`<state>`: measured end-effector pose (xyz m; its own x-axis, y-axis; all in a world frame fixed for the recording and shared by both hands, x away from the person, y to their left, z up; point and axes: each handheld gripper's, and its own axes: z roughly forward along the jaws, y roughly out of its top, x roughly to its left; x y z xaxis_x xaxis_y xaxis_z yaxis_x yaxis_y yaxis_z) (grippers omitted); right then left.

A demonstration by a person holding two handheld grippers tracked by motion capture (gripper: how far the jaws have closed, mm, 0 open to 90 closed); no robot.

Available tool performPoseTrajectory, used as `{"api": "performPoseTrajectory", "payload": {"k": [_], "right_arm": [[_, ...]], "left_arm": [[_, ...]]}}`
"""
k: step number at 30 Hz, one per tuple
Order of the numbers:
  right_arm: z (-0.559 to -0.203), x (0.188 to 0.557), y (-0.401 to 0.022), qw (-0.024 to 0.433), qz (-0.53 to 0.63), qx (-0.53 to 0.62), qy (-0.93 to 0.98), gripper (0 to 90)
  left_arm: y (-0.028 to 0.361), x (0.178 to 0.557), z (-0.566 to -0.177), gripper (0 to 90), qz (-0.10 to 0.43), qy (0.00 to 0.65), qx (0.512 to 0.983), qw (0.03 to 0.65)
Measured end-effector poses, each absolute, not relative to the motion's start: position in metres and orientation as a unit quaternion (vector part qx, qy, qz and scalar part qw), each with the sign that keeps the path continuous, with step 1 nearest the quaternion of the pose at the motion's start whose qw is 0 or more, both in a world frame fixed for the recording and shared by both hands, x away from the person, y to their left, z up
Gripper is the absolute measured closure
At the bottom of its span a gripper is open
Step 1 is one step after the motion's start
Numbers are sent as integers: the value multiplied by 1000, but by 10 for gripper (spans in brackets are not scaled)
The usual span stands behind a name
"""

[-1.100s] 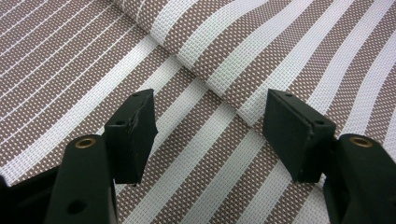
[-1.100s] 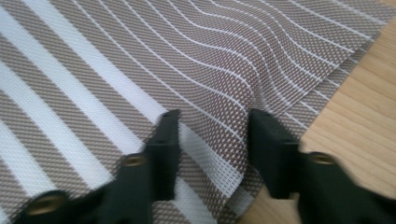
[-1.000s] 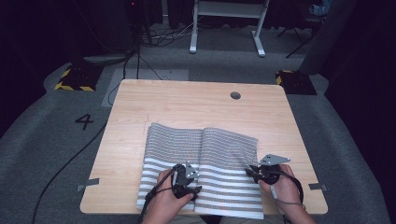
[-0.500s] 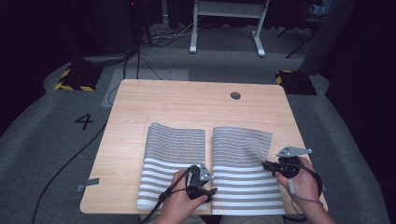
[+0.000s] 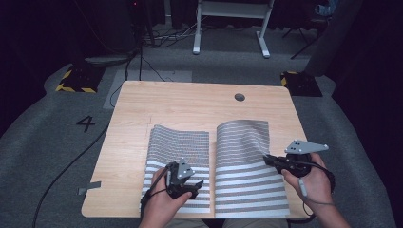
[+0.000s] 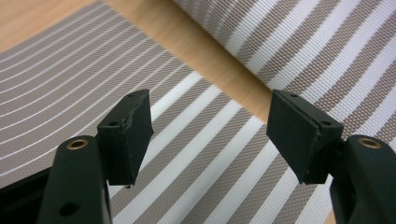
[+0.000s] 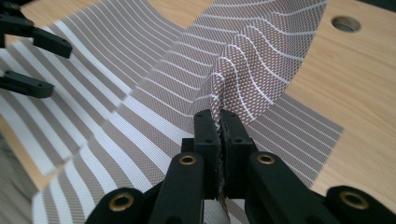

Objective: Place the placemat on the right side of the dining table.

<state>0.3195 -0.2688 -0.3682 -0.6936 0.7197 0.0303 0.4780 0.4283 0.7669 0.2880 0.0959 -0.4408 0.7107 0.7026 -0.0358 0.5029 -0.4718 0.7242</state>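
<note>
Pinching the right edge of a striped mat, the right gripper has its jaws closed tight on the woven fabric, which stands up in a fold between the pads in the right gripper view. Those jaws have just been closing, with the mat edge between them. The grey-and-white striped mat lies on the near half of the wooden table, its near edge at the table's front edge. It looks like two panels or two mats side by side: the left part lies flat, while the right part curves up at its far end. A strip of bare wood shows between them in the left gripper view. The left gripper hovers over the left part near the front edge, jaws spread wide apart with nothing between them, mat surface below. A round cable hole sits in the table's far right area, well apart from the mat.
</note>
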Motion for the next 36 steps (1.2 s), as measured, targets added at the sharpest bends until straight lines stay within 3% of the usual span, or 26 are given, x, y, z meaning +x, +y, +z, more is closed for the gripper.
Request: {"api": "performPoseTrajectory", "payload": {"k": [7, 23, 33, 36], "right_arm": [[-350, 322, -239, 129, 416, 338, 834, 863], [-333, 318, -177, 110, 457, 293, 833, 855], [-340, 313, -125, 86, 459, 256, 847, 849], [-342, 305, -106, 79, 471, 231, 847, 762]], "left_arm": [[114, 281, -435, 317, 148, 373, 834, 377], [93, 289, -451, 322, 131, 350, 856, 357], [131, 281, -420, 322, 165, 386, 817, 394], [144, 279, -419, 323, 170, 403, 808, 395]]}}
